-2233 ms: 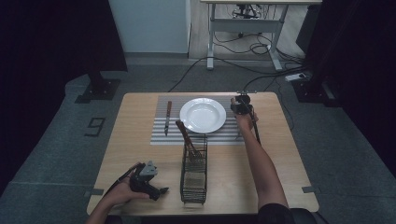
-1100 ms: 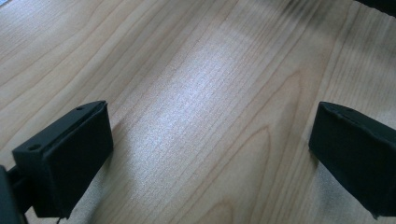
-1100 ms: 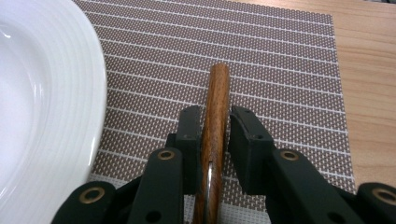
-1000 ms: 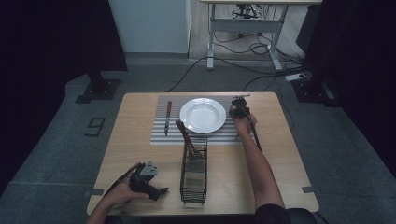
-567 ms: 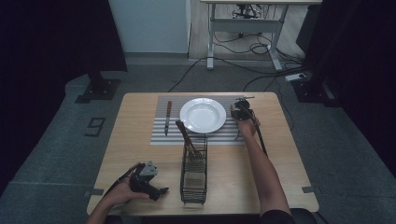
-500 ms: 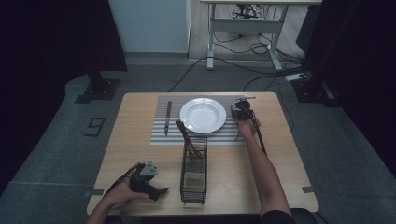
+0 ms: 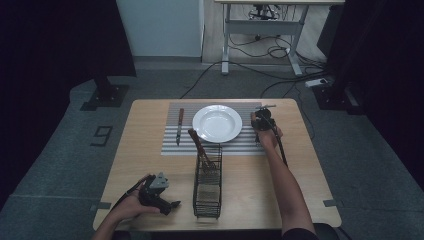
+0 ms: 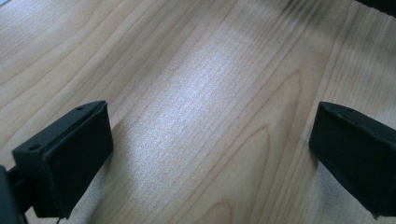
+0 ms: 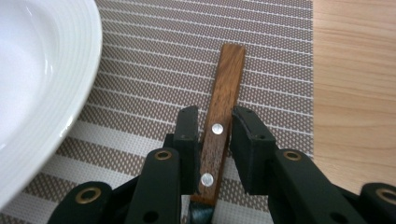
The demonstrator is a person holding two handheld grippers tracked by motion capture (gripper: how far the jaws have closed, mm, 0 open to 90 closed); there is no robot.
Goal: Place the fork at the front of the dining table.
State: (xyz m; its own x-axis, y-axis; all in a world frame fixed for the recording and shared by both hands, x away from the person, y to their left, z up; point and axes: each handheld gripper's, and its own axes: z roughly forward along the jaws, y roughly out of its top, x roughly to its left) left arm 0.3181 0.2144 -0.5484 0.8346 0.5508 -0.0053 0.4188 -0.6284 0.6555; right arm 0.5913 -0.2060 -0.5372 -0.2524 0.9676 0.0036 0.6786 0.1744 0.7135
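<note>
Where the high view blurs, the right claw point(image 9: 214, 135) straddles a wooden handle point(image 9: 223, 112).

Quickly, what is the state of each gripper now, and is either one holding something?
Left gripper: open, empty, over the wooden table.
Right gripper: jaws just opening, wooden utensil handle between them, not pressed.

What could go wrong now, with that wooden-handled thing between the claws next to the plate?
1. The right gripper has just been opening its jaws, but they sit close around the wooden handle. Pulling away crooked could drag it askew on the placemat.
2. The plate lies close beside it, so a sideways slip might knock its rim.
</note>
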